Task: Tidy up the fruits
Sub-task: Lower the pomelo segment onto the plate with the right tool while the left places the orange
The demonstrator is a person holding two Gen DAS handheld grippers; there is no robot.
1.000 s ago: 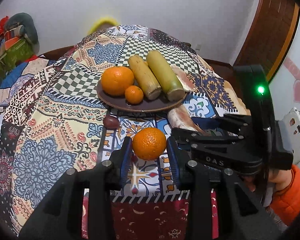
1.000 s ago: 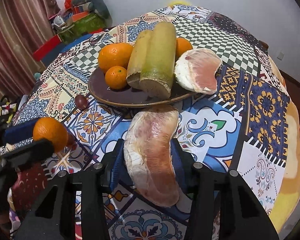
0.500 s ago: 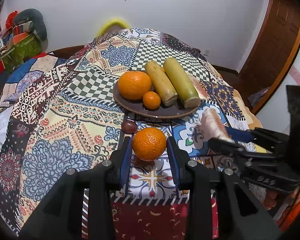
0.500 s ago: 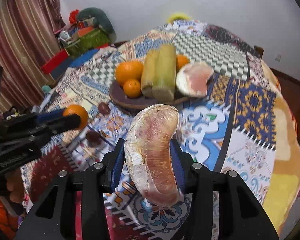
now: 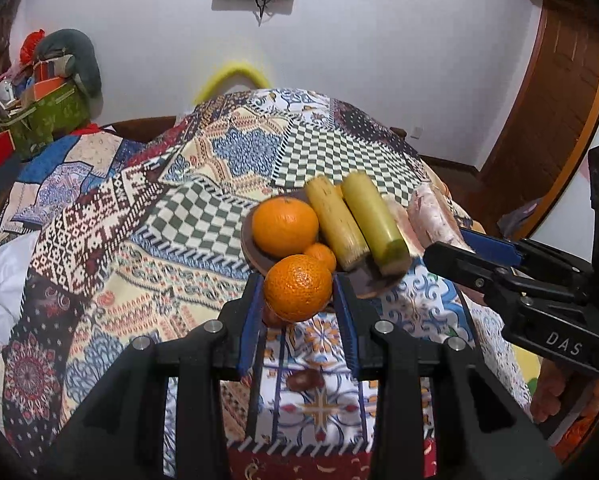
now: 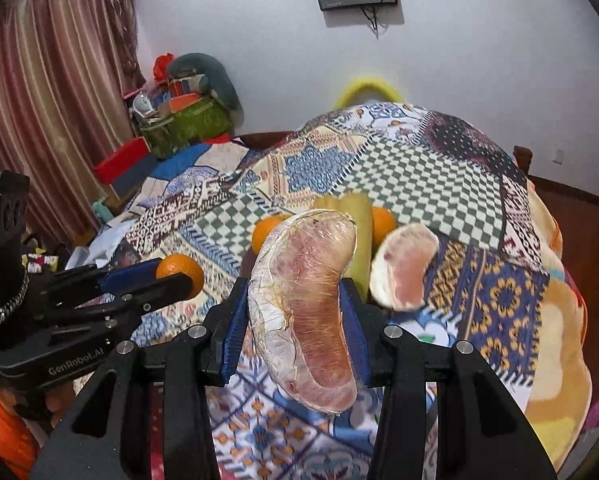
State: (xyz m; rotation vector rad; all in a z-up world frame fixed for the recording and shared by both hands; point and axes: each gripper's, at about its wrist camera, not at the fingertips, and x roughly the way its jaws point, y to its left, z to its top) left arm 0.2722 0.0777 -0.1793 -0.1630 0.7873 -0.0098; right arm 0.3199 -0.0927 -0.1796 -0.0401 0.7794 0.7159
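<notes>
The patchwork-covered worktop (image 5: 203, 184) fills the middle of both views, its quilted cloth running from checkerboard squares at centre to blue star panels above. On it, right of centre in the left wrist view, sits the dark brown plate (image 5: 248, 240), and it is busy: a big orange (image 5: 285, 226) on its left side, two sugarcane pieces (image 5: 373, 220) lying side by side to the right, a small mandarin (image 5: 321, 254) tucked in front, and a pomelo wedge (image 6: 405, 268) leaning at the plate's right edge (best seen in the right wrist view).

Now the claws. The right claw (image 6: 295, 312), centre of its own view, is clamped on a long pomelo segment (image 6: 305, 304), blue pads pressing both flanks, the segment standing upright and clear of the cloth. The left claw (image 5: 297, 300) grips an orange fruit (image 5: 298, 288), pads tight on either side, held in the air just in front of the plate's near rim.

Smallest of all: a dark brown date-like fruit (image 5: 304, 380) lies on the cloth, low centre, between the left claw's arms.
</notes>
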